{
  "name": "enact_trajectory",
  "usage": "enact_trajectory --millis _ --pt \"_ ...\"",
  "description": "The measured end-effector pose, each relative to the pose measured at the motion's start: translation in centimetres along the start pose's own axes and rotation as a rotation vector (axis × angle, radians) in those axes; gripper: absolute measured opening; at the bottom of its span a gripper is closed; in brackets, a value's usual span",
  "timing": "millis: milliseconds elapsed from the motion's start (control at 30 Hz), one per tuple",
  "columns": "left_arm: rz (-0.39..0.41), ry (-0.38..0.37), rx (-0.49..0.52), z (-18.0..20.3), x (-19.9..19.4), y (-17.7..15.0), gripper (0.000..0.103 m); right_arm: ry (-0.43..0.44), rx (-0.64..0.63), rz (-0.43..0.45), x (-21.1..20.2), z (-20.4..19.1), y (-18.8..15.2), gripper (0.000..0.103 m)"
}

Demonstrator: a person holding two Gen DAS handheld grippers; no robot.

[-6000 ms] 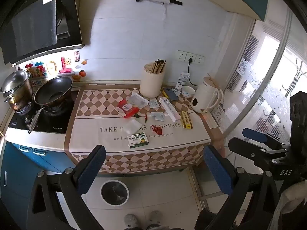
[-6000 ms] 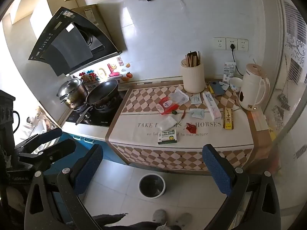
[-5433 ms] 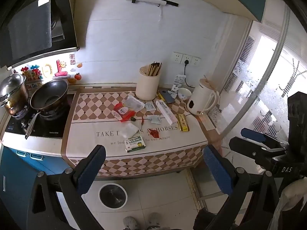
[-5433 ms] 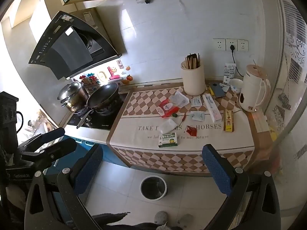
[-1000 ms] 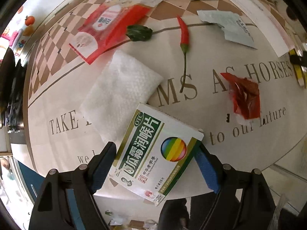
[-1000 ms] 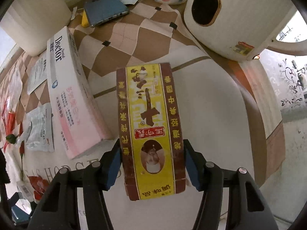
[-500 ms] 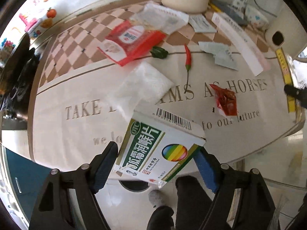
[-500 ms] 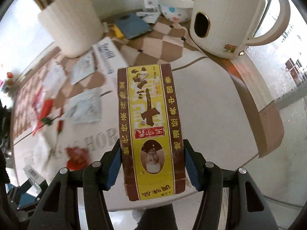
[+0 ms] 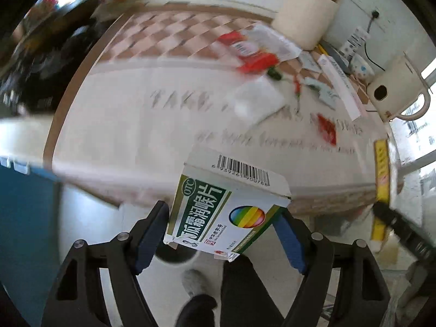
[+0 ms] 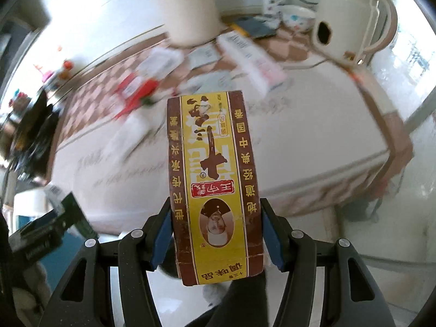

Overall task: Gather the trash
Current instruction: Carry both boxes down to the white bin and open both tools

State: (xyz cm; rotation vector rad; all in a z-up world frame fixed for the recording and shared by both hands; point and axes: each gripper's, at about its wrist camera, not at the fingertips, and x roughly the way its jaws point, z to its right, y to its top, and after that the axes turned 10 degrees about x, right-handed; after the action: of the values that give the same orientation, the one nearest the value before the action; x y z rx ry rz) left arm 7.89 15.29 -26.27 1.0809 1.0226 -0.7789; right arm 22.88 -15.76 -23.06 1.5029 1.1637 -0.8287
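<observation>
Two boxes gripped | left fingers [image 9: 220, 234] closing: "OTC" box [image 9: 220, 212] | right fingers [image 10: 216, 238]: yellow-brown box [image 10: 215, 185]

A green-and-white cardboard medicine box with a rainbow circle [image 9: 226, 207] hangs tilted, barcode flap up, off the table past its front edge. A long yellow-and-brown cardboard seasoning box [image 10: 215, 185] is lifted lengthwise above the table's front edge.

Daylight floods in from the window [image 9: 425, 125] at the right, washing out its panes. Both fisheye views bend hard at the rims, with black corners. The counter [image 9: 114, 125] and its litter smear with motion blur, while each held box [image 10: 215, 185] stays sharp in mid-frame.
</observation>
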Motion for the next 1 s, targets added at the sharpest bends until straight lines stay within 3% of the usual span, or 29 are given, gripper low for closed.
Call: enact_trajectory --millis 167,300,500,633,667,700,733,767,867,1000 --pt "-0.076 -0.051 -0.103 -5.2 1.7 -6.7 0.074 0.06 -0.034 -0.085 1.3 -2.6 -8.5 0.061" --pt "-0.153 -0.047 -0.169 -9.1 7.0 -10.6 0.074 0.062 -0.109 -0.209 6.1 -4.7 -15.1 0.061" --pt "-0.323 0.021 -0.26 -14.2 20.0 -16.5 0.072 0.05 -0.183 -0.419 19.8 -6.7 -24.0 0.061" --pt "-0.401 0.11 -0.278 -16.2 26.0 -20.2 0.081 0.048 -0.162 -0.565 30.2 -7.5 -28.3 0.065" --pt "-0.409 0.122 -0.28 -16.6 26.6 -20.8 0.09 0.048 -0.161 -0.584 32.2 -7.7 -29.1 0.068" --pt "-0.418 0.135 -0.282 -16.8 27.1 -21.4 0.099 0.044 -0.171 -0.596 34.0 -8.0 -29.9 0.081" --pt "-0.427 0.152 -0.284 -16.9 27.2 -21.9 0.1 0.044 -0.18 -0.595 34.8 -8.2 -30.3 0.095" --pt "-0.431 0.165 -0.286 -17.1 27.0 -22.3 0.1 0.049 -0.197 -0.585 35.7 -8.6 -30.8 0.099" --pt "-0.421 0.187 -0.297 -17.3 24.8 -22.7 0.1 0.024 -0.247 -0.548 36.1 -9.4 -30.7 0.1" --pt "-0.376 0.206 -0.288 -17.2 19.8 -22.0 0.1 -0.014 -0.324 -0.486 32.7 -11.1 -30.0 0.1"
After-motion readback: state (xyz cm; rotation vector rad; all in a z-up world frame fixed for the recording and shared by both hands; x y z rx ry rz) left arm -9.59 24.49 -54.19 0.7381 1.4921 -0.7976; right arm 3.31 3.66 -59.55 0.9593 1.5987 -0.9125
